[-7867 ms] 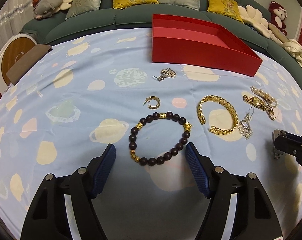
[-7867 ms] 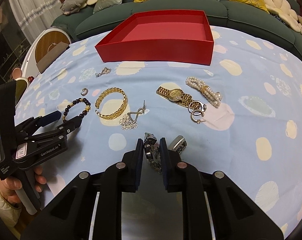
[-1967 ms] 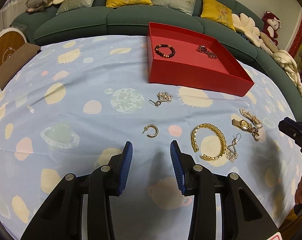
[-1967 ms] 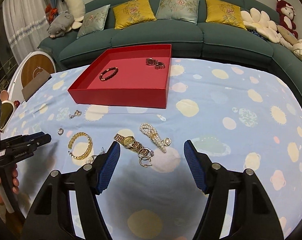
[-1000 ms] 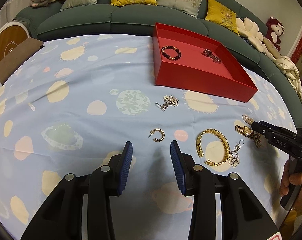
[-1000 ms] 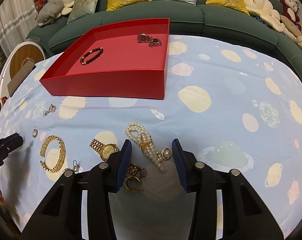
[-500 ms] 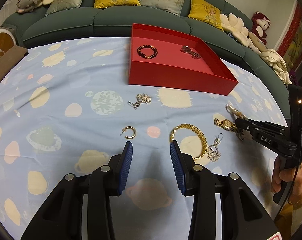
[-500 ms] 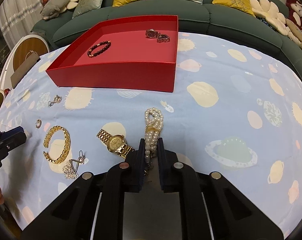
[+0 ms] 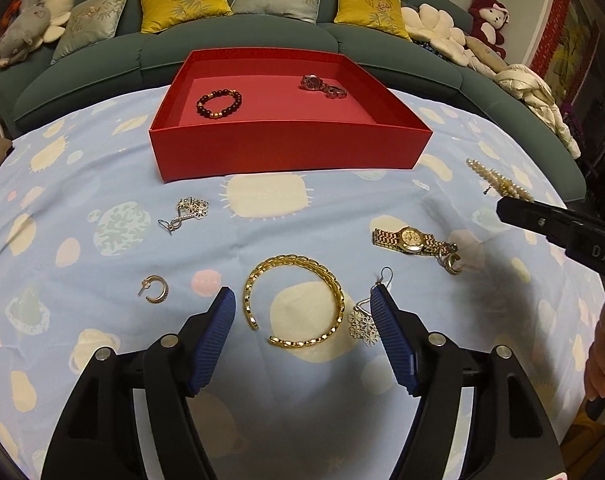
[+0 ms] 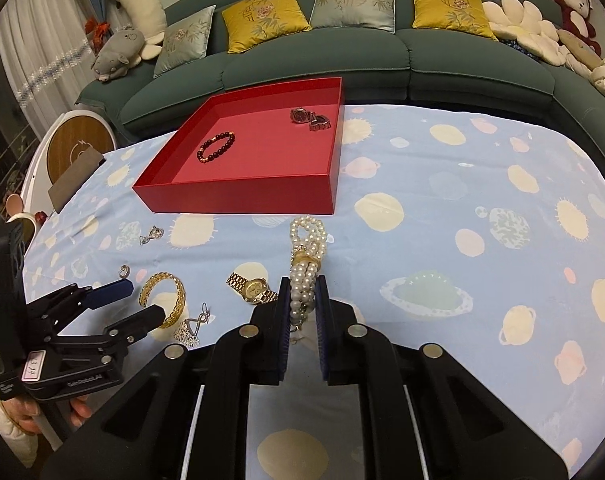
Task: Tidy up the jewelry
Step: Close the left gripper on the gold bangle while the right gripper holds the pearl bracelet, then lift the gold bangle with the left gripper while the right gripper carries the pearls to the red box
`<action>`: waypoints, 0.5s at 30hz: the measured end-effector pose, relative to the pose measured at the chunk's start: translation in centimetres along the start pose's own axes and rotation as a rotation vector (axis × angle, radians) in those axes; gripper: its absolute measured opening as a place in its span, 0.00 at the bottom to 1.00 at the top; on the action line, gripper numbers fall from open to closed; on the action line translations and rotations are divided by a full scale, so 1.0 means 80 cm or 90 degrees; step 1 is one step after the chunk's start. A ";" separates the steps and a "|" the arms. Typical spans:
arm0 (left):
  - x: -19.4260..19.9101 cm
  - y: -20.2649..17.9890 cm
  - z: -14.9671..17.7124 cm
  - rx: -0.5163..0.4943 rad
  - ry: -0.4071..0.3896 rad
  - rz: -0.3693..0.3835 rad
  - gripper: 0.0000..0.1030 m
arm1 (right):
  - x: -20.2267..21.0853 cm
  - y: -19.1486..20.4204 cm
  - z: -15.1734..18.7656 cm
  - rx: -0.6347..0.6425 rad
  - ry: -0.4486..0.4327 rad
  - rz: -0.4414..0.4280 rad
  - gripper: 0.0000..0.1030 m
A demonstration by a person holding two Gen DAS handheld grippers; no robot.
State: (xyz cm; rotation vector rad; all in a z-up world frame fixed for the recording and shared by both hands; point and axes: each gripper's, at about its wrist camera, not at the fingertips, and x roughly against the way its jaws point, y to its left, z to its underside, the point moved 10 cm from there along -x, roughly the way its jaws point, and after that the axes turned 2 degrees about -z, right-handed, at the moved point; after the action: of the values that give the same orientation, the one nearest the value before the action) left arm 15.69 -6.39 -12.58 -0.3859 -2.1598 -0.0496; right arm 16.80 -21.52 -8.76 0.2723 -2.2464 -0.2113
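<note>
My left gripper hovers low over the blue cloth, jaws opening, with the gold bangle lying between its fingers, untouched. A silver flower earring lies by the right finger. My right gripper is shut on the pearl bracelet and holds it a little above the cloth. The red box behind holds a dark bead bracelet and a dark watch. A gold watch, small rings, a gold hoop earring and a second silver earring lie loose.
A green sofa with cushions and plush toys curves round the far side of the table. A round wooden board stands off the table's left edge. A person's hand grips the right tool near the right edge.
My left gripper slid right and its jaws spread around the gold bangle. My right gripper shut on the pearl bracelet and rose with it.
</note>
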 end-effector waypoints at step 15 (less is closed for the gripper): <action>-0.015 0.005 0.009 -0.038 -0.011 -0.057 0.54 | -0.003 0.010 0.008 0.011 0.010 -0.008 0.10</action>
State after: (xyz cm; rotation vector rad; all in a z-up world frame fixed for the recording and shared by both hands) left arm 15.90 -6.15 -14.00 -0.3240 -2.1952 -0.1621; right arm 16.35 -20.61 -9.14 0.2961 -2.2321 -0.1948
